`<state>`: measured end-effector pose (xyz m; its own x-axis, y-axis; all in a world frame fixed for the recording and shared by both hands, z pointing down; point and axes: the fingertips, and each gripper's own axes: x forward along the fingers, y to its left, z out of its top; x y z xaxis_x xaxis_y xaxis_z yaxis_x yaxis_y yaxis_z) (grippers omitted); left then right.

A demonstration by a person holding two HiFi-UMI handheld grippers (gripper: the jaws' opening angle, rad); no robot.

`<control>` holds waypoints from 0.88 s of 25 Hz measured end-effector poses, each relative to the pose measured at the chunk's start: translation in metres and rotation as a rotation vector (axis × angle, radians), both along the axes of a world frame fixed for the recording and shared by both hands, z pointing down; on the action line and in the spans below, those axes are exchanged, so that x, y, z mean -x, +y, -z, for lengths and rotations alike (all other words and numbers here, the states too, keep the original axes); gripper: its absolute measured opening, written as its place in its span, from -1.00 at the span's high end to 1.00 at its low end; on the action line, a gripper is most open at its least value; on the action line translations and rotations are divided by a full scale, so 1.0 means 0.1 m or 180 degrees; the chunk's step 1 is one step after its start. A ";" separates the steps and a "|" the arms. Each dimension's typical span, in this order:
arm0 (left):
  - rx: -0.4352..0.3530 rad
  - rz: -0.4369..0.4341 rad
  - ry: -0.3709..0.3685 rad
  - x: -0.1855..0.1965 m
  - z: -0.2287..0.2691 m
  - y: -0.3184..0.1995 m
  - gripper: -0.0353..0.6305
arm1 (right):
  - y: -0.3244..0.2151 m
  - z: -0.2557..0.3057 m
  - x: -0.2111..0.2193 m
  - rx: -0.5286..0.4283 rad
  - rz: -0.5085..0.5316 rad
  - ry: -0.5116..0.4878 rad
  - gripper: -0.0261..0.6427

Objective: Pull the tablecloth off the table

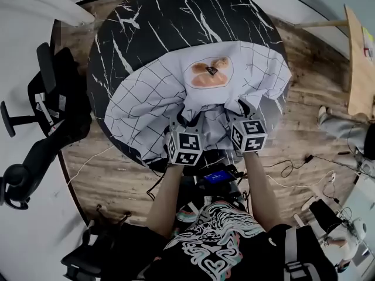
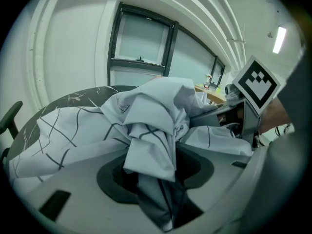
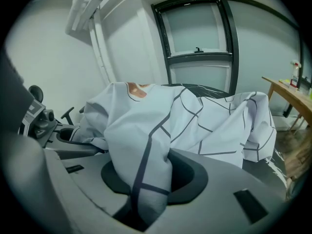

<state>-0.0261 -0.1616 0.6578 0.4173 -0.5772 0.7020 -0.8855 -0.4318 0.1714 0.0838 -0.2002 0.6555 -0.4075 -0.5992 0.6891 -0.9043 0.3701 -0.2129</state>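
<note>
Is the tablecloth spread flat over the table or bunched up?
Bunched. The tablecloth lies crumpled over the near half of the table, its far top bare; the left gripper and right gripper each pinch a fold.

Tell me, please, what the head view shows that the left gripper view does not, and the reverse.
Only the head view: the whole round top of the black marble table, the orange print on the tablecloth, the wooden floor, the person's patterned shirt. Only the left gripper view: a window, a ceiling light, and the cloth pinched between the left gripper jaws. Both: the grid-patterned tablecloth, part of the table, and the right gripper with its marker cube.
</note>
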 end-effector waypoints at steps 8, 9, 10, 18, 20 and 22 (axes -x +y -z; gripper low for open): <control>0.0011 -0.0079 -0.0048 0.01 0.02 -0.01 0.37 | 0.02 0.03 0.05 -0.0048 0.0045 0.0051 0.54; 0.0011 -0.0084 -0.0051 0.01 0.02 -0.01 0.38 | 0.02 0.03 0.06 -0.0049 0.0052 0.0053 0.55; 0.0013 -0.0091 -0.0050 0.01 0.02 -0.01 0.39 | 0.03 0.03 0.07 -0.0047 0.0062 0.0051 0.56; -0.0002 -0.0153 -0.0007 0.00 0.06 -0.01 0.47 | 0.04 0.07 0.09 -0.0034 0.0109 -0.0091 0.61; 0.0008 -0.0163 -0.0010 0.00 0.06 -0.01 0.48 | 0.04 0.07 0.10 -0.0024 0.0098 -0.0108 0.61; 0.0007 -0.0166 -0.0011 0.00 0.07 -0.01 0.50 | 0.04 0.08 0.10 -0.0005 0.0070 -0.0144 0.62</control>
<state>-0.0262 -0.1627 0.6503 0.4445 -0.5531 0.7046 -0.8624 -0.4771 0.1694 0.0742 -0.1961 0.6475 -0.4513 -0.5908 0.6688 -0.8854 0.3902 -0.2528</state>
